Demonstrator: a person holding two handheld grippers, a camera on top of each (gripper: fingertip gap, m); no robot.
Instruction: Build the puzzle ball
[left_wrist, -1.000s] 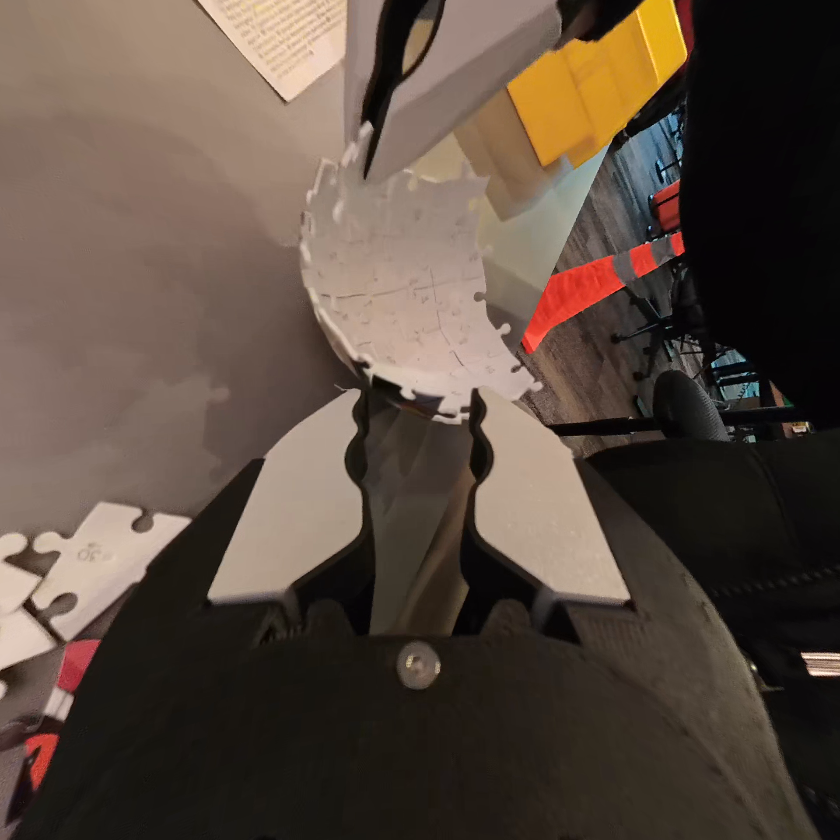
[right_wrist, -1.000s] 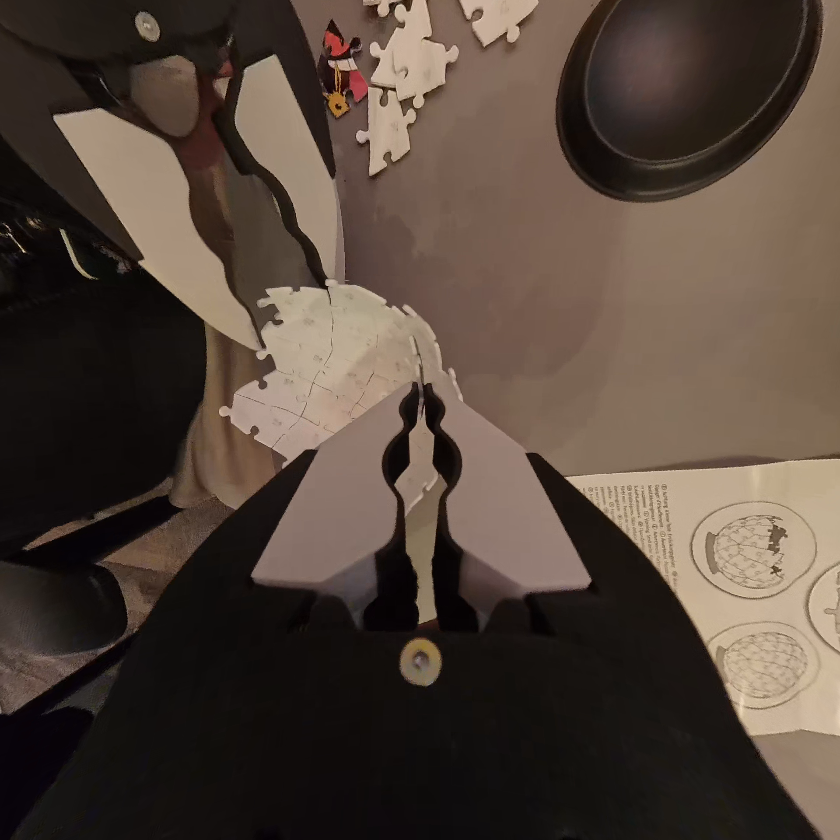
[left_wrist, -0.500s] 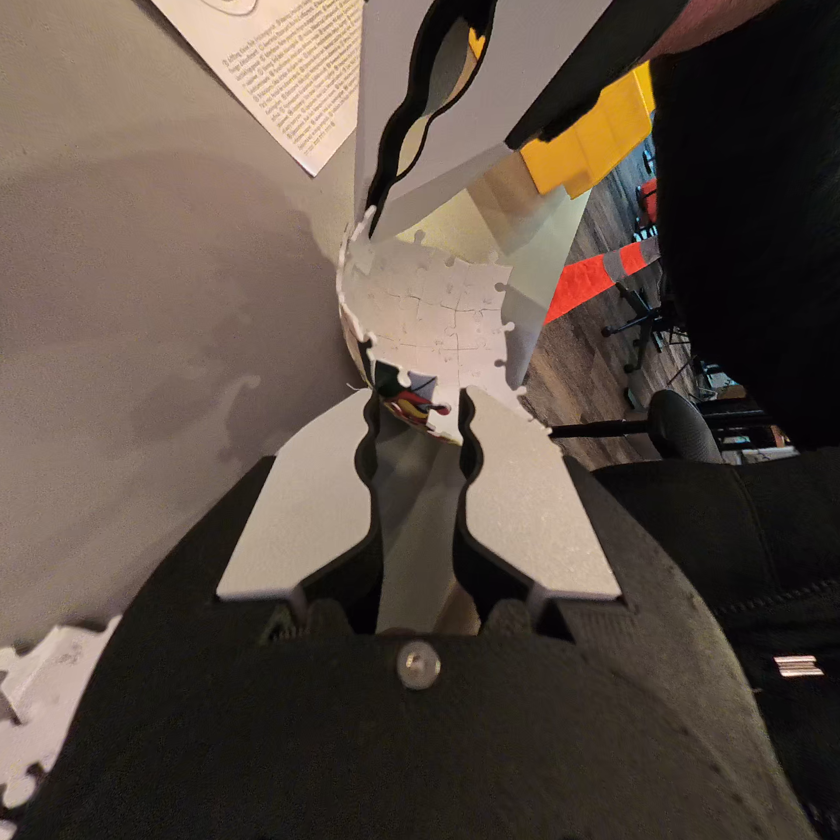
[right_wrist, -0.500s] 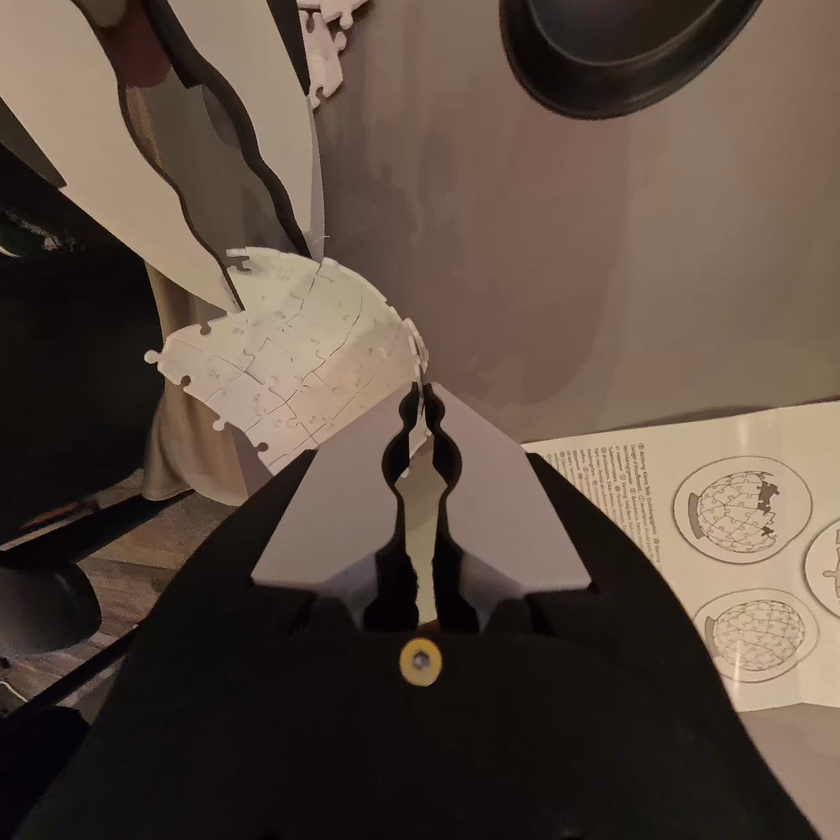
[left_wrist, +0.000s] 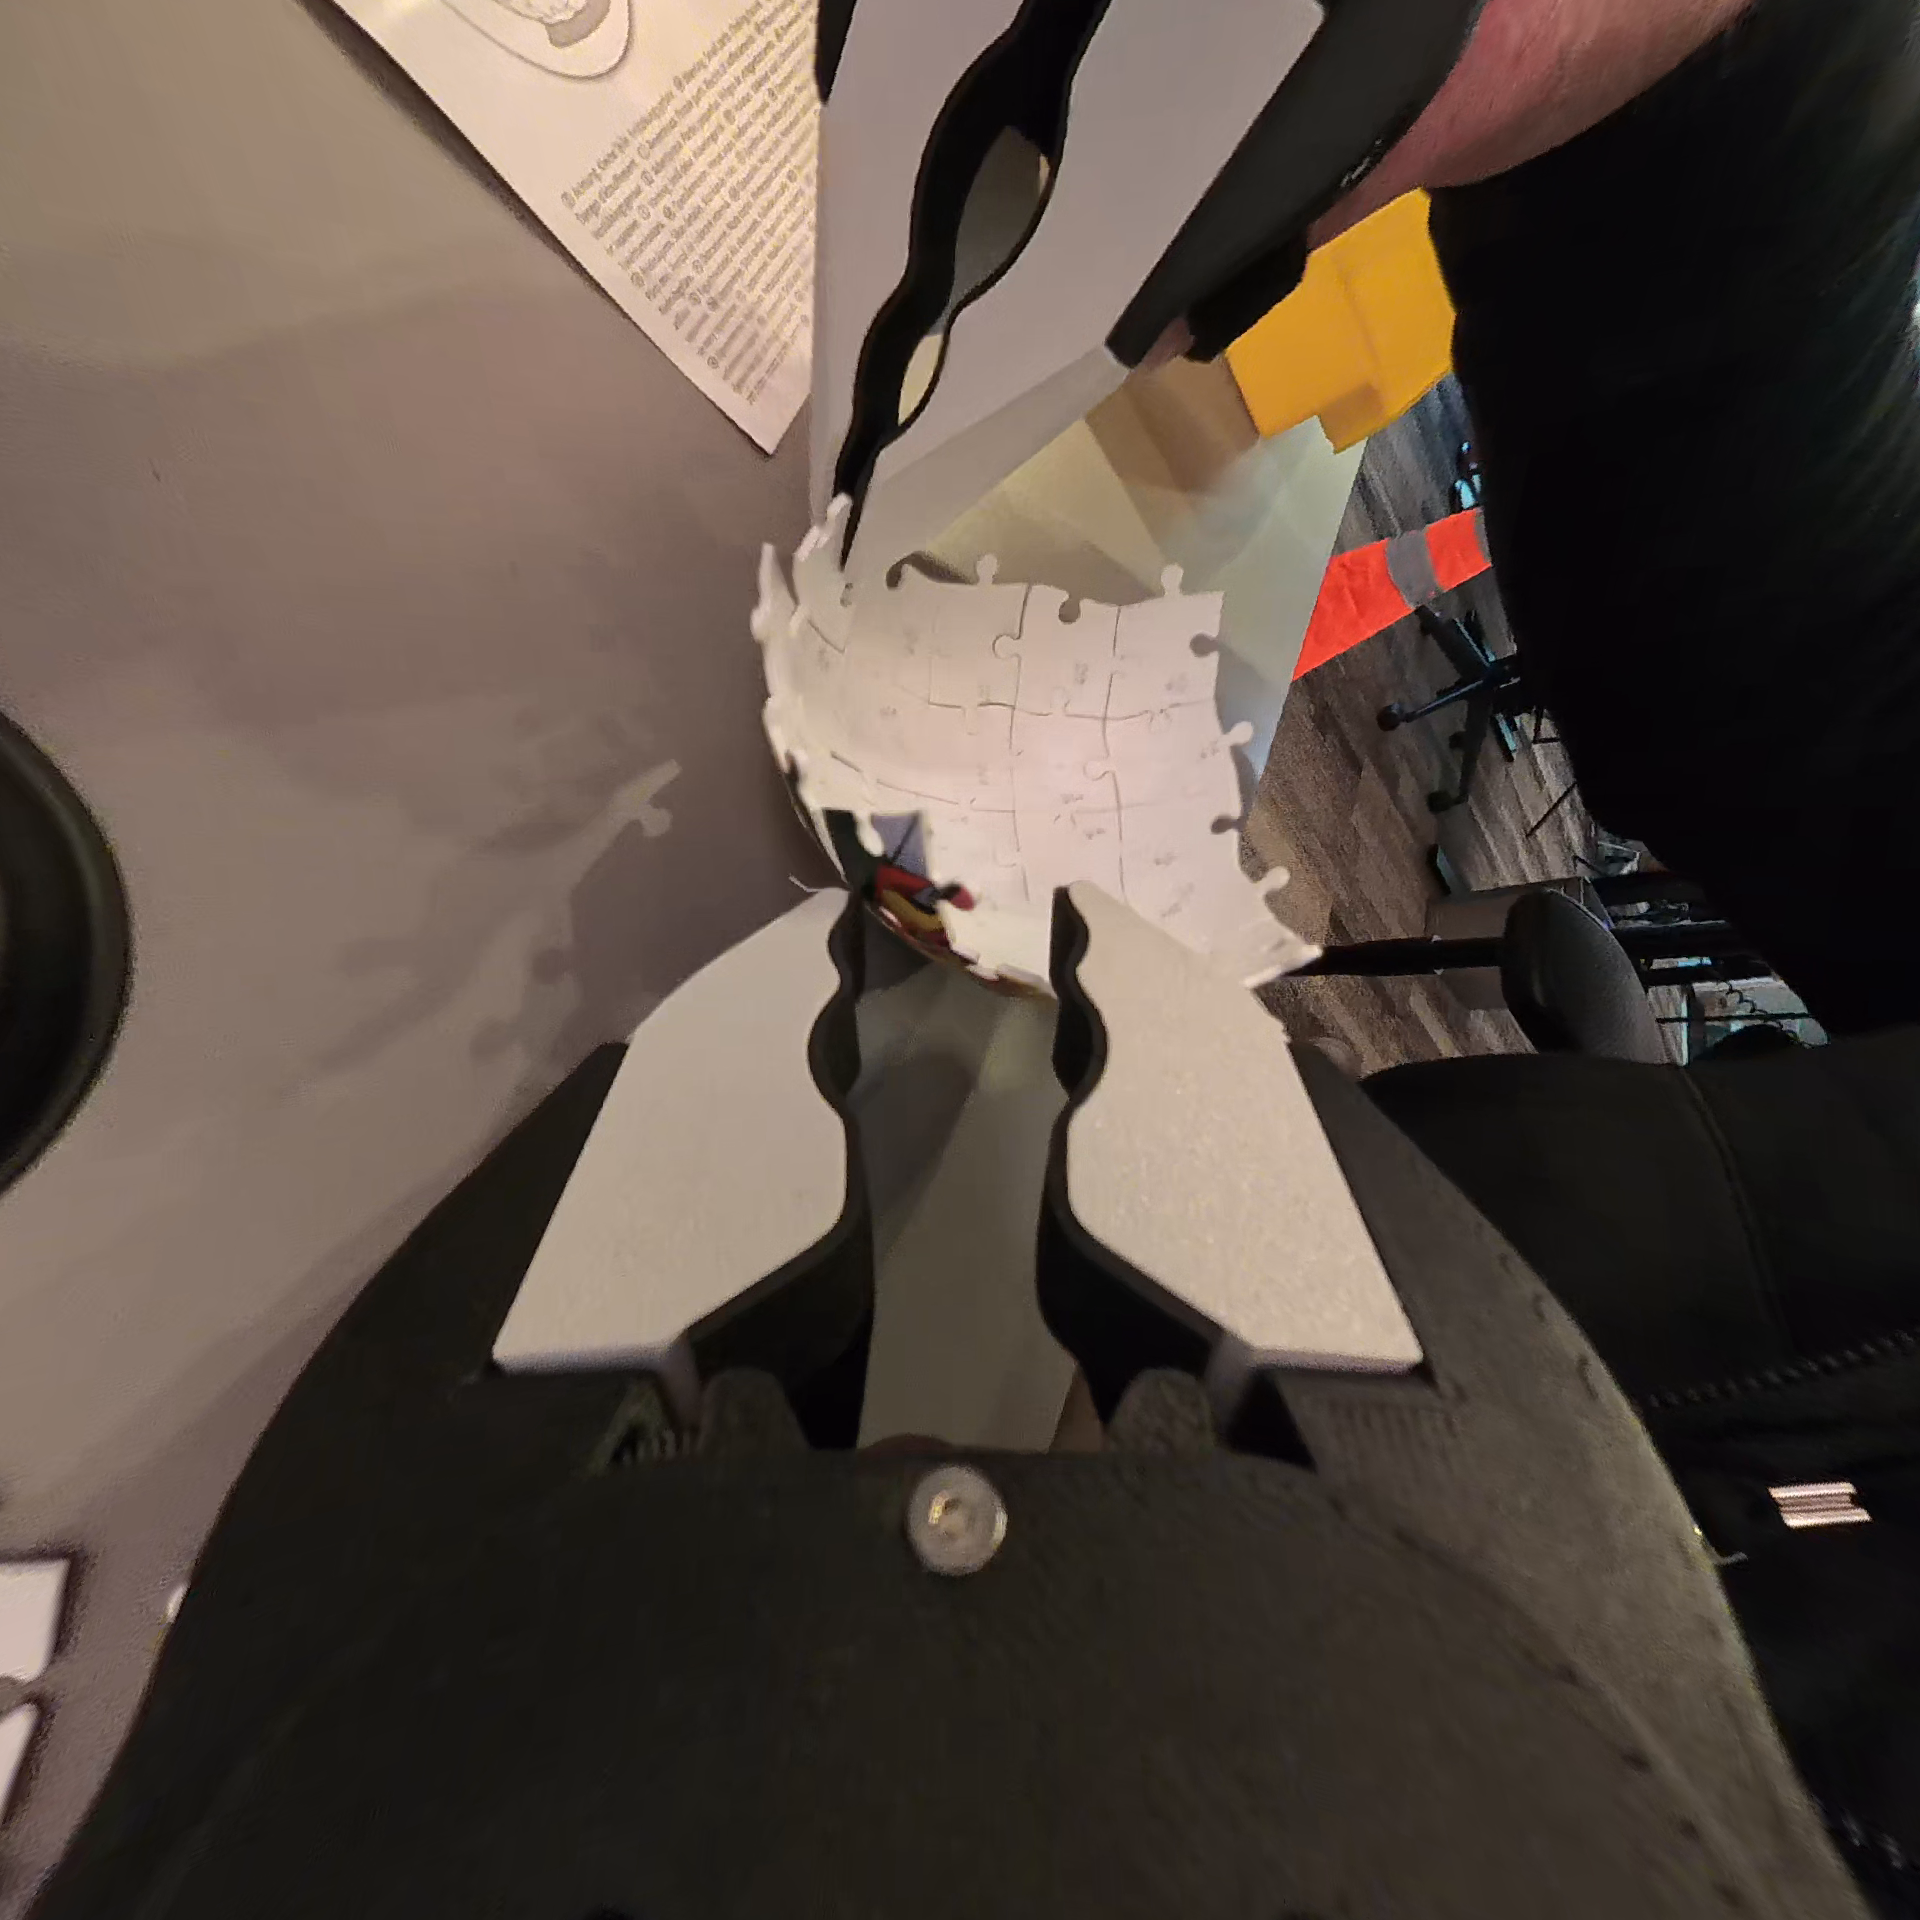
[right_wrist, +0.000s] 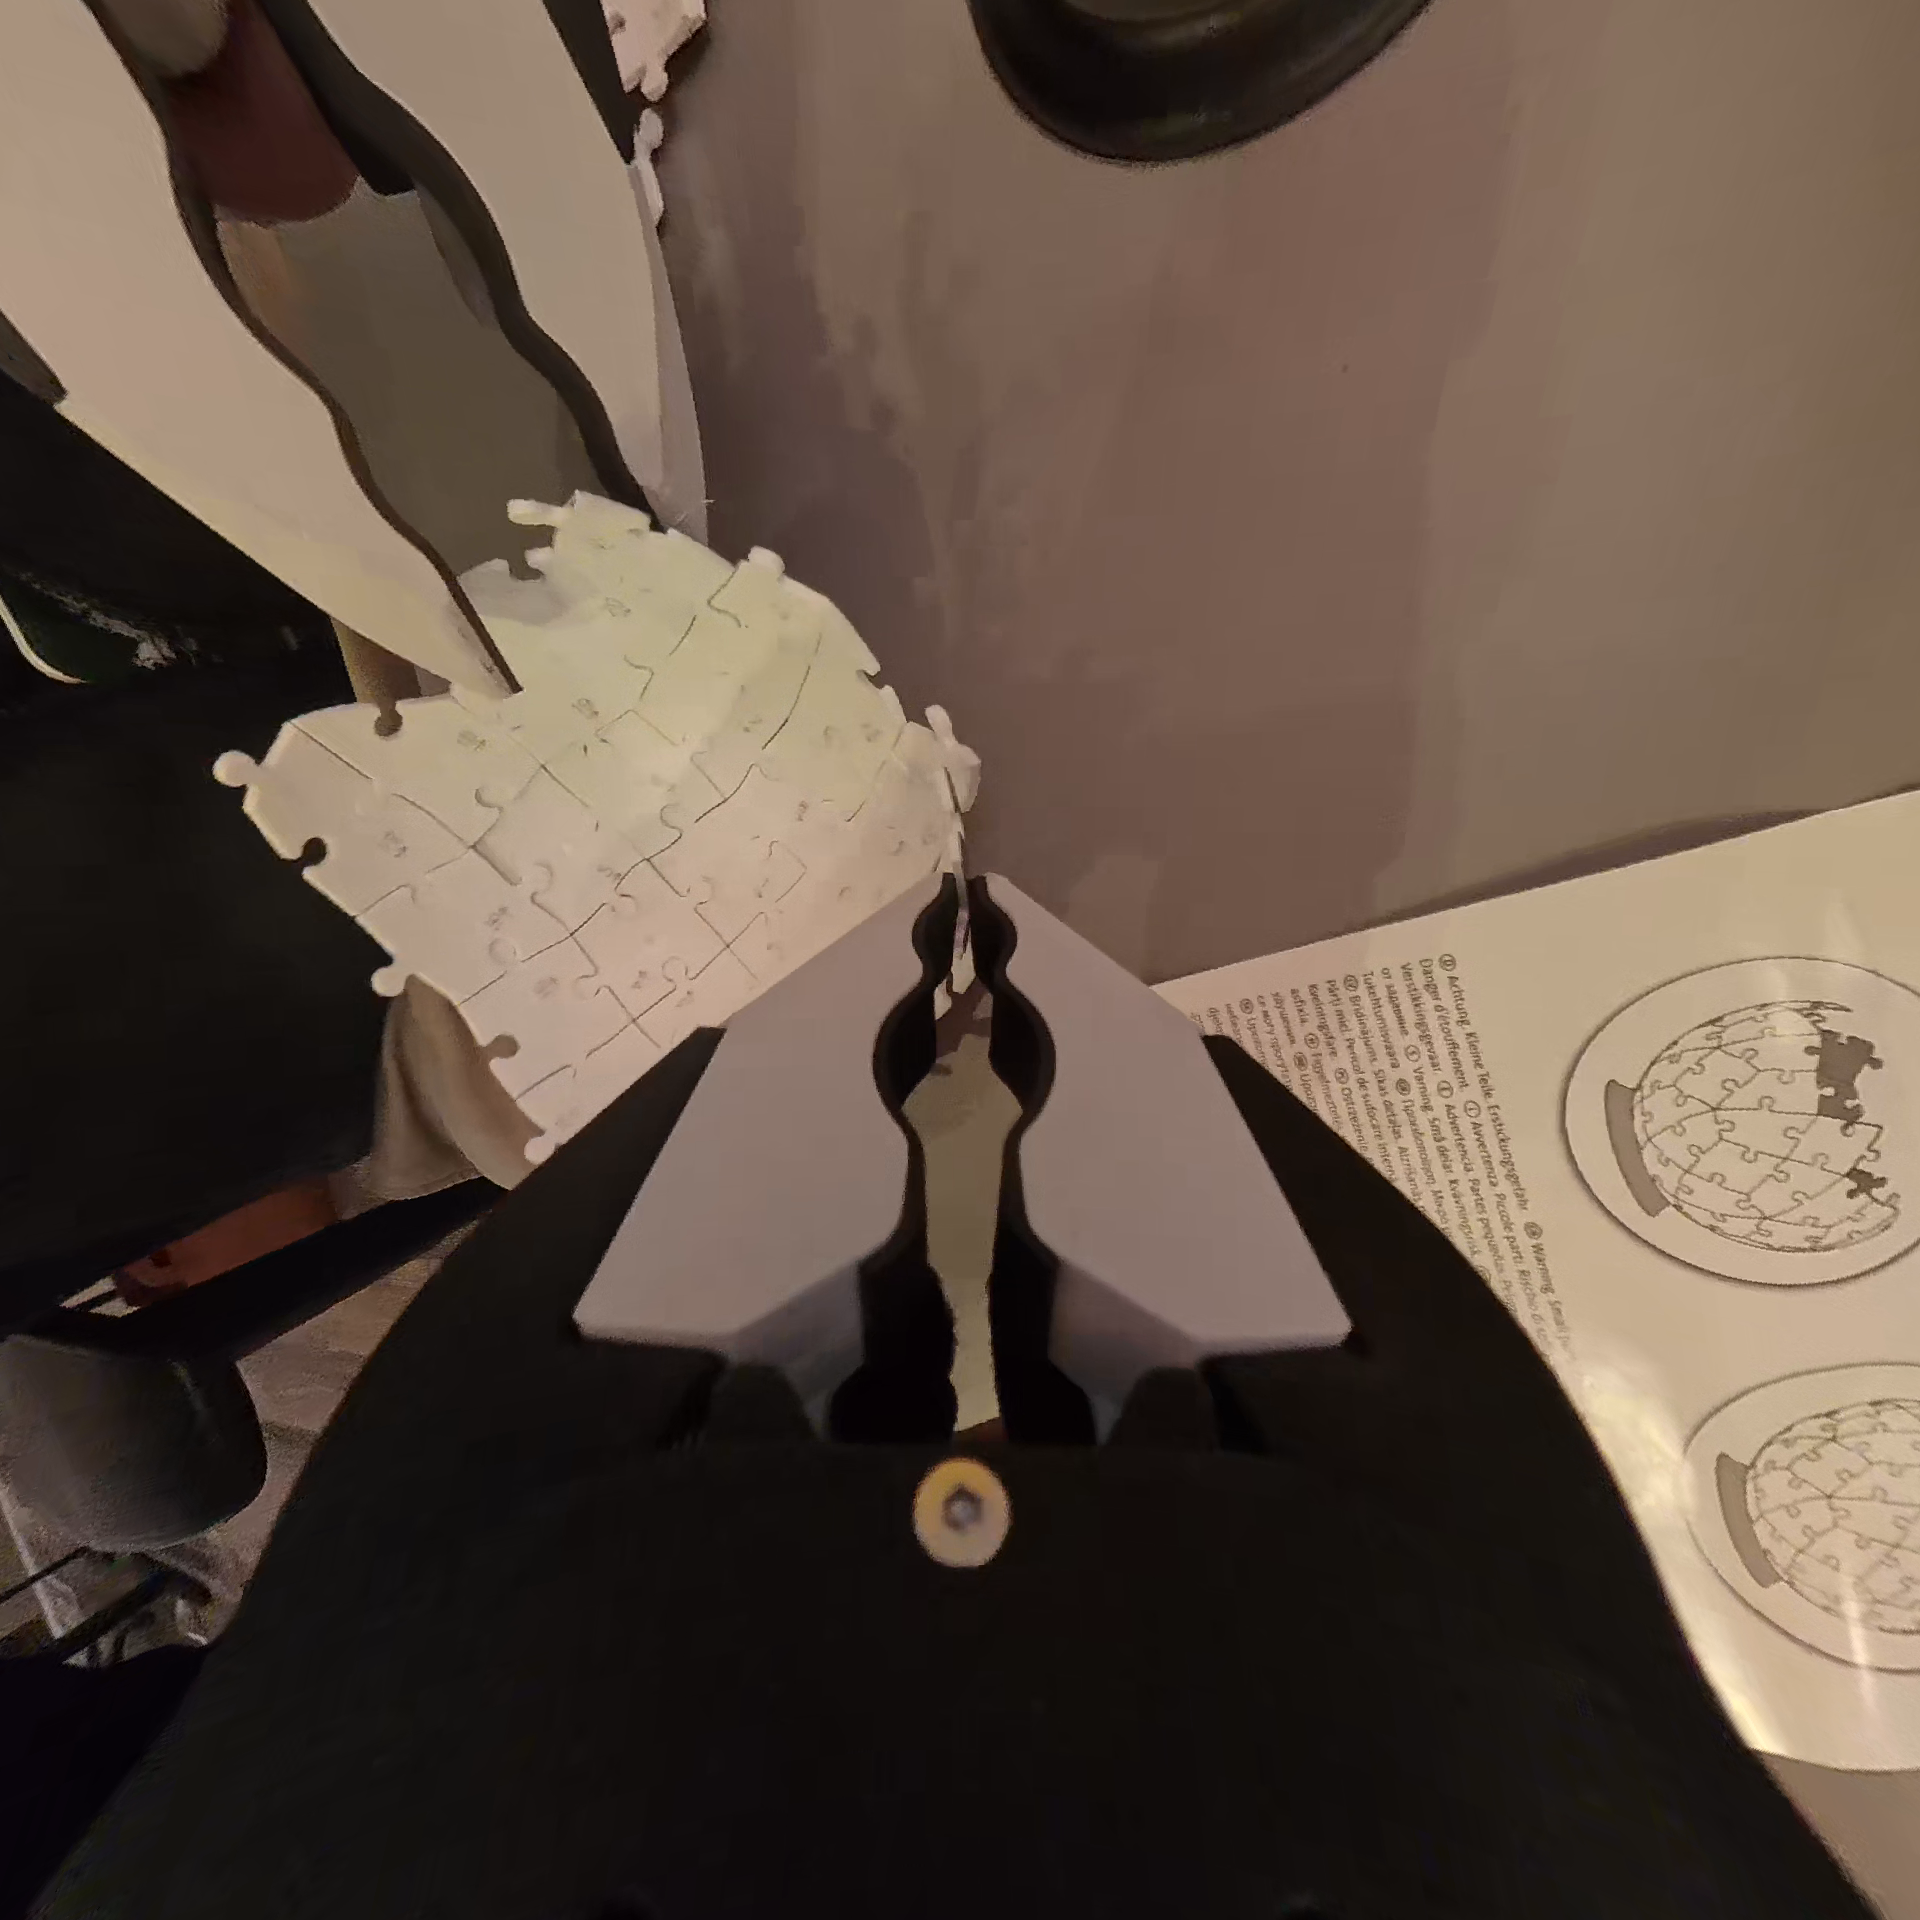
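Puzzle ball (left_wrist: 1049, 748), a half-built curved shell of white interlocked pieces, held in the air over the edge of the grey desk (right_wrist: 1351, 520), hollow white side facing both cameras, a sliver of the coloured printed face showing at its lower edge in the left wrist view.

Right tool (right_wrist: 966, 894) pressed nearly together, pinching a thin rim piece of the shell (right_wrist: 644, 831) edge-on between its tips. Seen from the left wrist view, same tool (left_wrist: 847, 530) biting the ball's far rim, a bare forearm (left_wrist: 1475, 83) behind it.

Left tool (left_wrist: 956, 899) spread, straddling the opposite rim: one finger outside the shell, the other inside. In the right wrist view, left tool (right_wrist: 582, 592) crossing over the ball and blocking part of its inner surface.

Beyond the ball, on the desk: a printed instruction sheet (right_wrist: 1558, 1143) with globe drawings beside the right tool, a black round dish (right_wrist: 1195, 94) farther off, loose white pieces (right_wrist: 655, 31) near that dish. Off the desk past the ball, a yellow bin (left_wrist: 1340, 322) and an office chair (left_wrist: 1579, 977) on wood-look floor.
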